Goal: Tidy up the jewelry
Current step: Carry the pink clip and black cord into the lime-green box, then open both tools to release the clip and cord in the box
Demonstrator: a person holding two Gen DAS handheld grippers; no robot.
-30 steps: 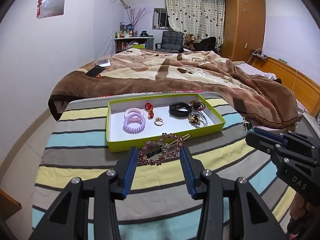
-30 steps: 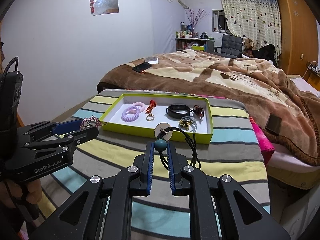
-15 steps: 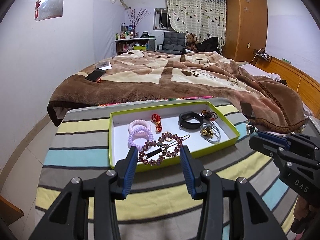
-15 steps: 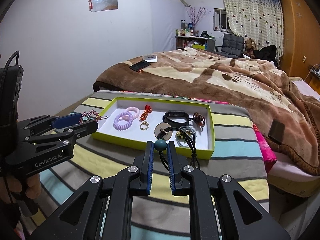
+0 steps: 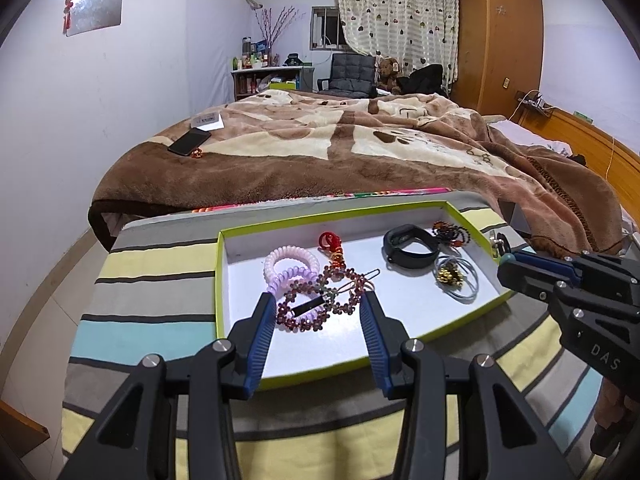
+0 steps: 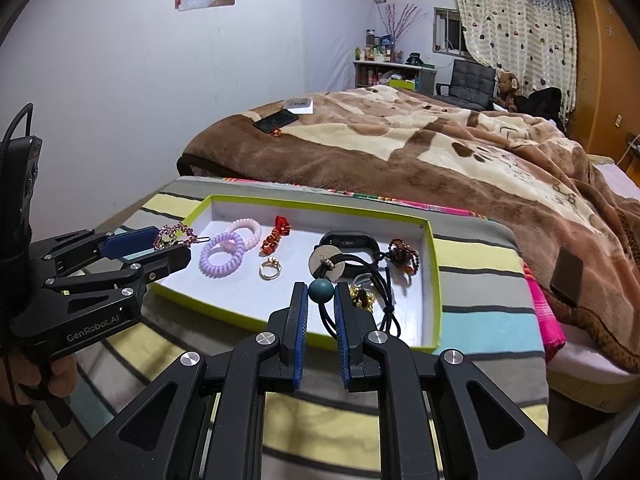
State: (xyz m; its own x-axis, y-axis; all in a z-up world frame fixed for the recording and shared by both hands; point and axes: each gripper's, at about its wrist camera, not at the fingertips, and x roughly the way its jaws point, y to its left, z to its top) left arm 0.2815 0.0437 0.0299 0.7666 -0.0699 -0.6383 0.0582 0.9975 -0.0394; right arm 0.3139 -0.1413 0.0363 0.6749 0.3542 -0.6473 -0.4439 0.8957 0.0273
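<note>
Left claw (image 5: 318, 312) grips beaded hair clip (image 5: 320, 300) above tray (image 5: 221, 280); right claw (image 6: 320, 300) pinches teal-bead cord necklace (image 6: 321, 290). Lower both before release, clear of coil ties (image 6: 222, 256) ahead.

Ahead of my left tool I see a bench (image 5: 160, 276) covered in a cloth striped grey, yellow, blue and black. Directly on it, just past the tool tips, lies a shallow lime-green tray (image 5: 219, 280) with a white floor, its long side running across my view. Beyond the far edge of the bench stands a bed (image 5: 360, 152) under a brown and cream blanket; on its far left part I see a dark phone (image 5: 189, 141) and, just beyond that, a white card (image 5: 208, 121).
</note>
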